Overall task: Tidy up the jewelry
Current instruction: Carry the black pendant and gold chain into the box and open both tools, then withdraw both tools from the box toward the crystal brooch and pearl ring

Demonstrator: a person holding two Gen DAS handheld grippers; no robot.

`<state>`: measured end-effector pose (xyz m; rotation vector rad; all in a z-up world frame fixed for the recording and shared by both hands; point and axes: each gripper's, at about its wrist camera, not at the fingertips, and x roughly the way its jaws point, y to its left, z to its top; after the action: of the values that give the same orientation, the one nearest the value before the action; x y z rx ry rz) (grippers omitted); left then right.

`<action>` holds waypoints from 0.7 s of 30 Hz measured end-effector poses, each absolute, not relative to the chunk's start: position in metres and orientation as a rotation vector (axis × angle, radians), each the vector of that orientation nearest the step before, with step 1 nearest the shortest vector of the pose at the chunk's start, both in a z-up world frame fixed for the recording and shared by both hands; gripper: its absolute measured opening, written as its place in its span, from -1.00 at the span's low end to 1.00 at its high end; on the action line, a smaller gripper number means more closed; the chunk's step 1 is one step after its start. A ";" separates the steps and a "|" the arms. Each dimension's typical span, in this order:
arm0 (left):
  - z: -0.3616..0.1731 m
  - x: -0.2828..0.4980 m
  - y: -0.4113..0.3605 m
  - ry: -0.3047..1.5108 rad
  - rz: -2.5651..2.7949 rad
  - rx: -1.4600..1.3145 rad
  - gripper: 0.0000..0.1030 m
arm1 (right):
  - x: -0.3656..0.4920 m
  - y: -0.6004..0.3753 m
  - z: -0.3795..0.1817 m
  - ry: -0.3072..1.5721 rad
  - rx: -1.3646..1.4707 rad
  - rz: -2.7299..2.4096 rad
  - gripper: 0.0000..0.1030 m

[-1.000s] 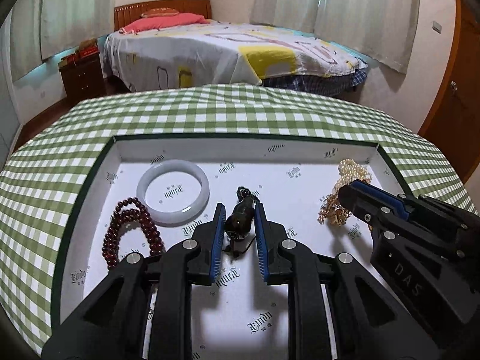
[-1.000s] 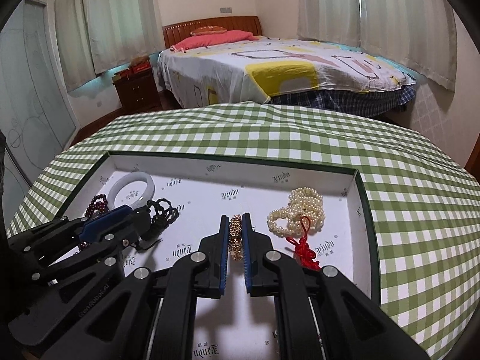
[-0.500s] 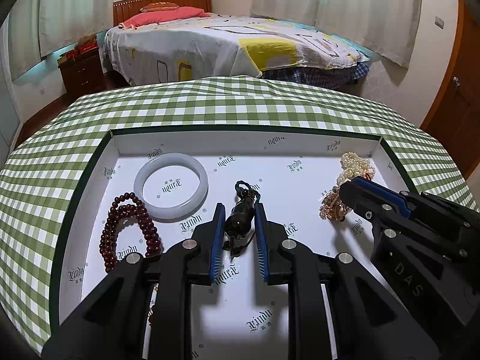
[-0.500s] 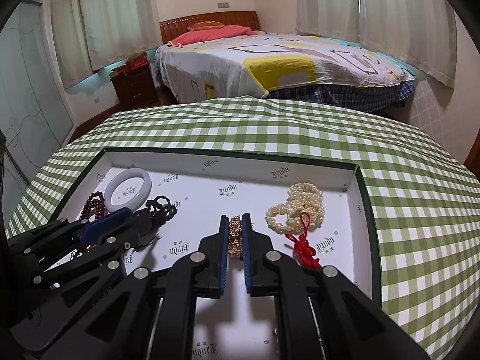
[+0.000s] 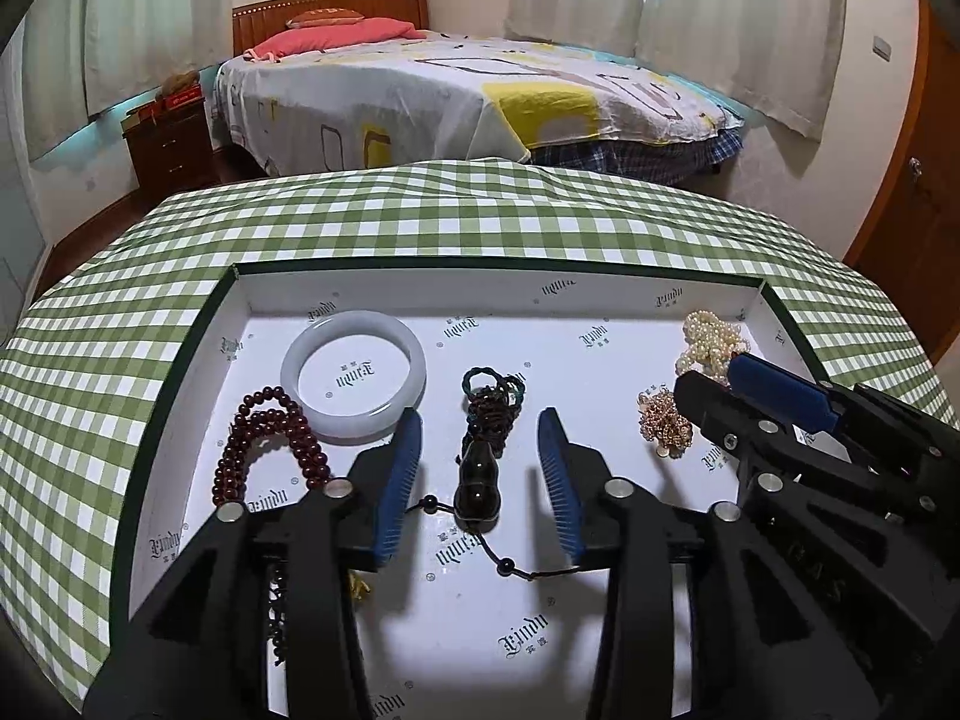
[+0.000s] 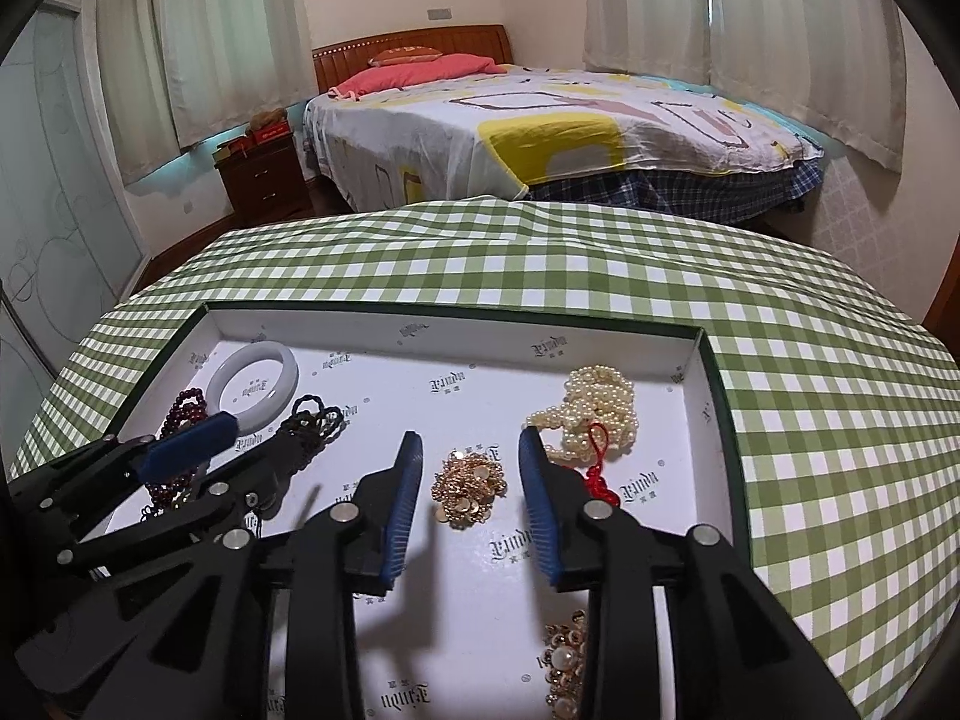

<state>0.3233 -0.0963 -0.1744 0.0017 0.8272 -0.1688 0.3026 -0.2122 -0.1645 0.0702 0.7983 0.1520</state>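
Your left gripper point(image 5: 478, 461) and right gripper point(image 6: 470, 482) have jaws apart — every piece visible lies in the tray point(image 5: 414, 288), nothing on the counter point(image 5: 420, 216).

one bangle point(image 5: 354, 383) – one pearl strand point(image 6: 591, 414) – two grippers point(image 5: 478, 462) point(image 6: 470, 468)

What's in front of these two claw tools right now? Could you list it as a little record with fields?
setting: green checked tablecloth, bed behind
container: shallow white tray
left of tray: white bangle, dark red beads
middle: dark gourd pendant on a cord
right of tray: gold chain, pearls with a red tassel
left gripper: open, either side of the pendant
right gripper: open, either side of the gold chain
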 end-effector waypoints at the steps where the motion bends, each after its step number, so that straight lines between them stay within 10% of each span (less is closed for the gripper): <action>1: -0.174 0.322 -0.095 0.825 -0.164 0.000 -0.03 | 0.302 -0.214 -0.165 0.800 0.073 0.149 -0.33; 21: -0.145 0.286 -0.074 0.741 -0.121 -0.016 0.58 | 0.272 -0.230 -0.142 0.734 0.055 0.105 0.24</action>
<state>0.2863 -0.0744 -0.1447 -0.0156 0.7412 -0.1213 0.2725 -0.2302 -0.1420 0.0550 0.7342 0.1049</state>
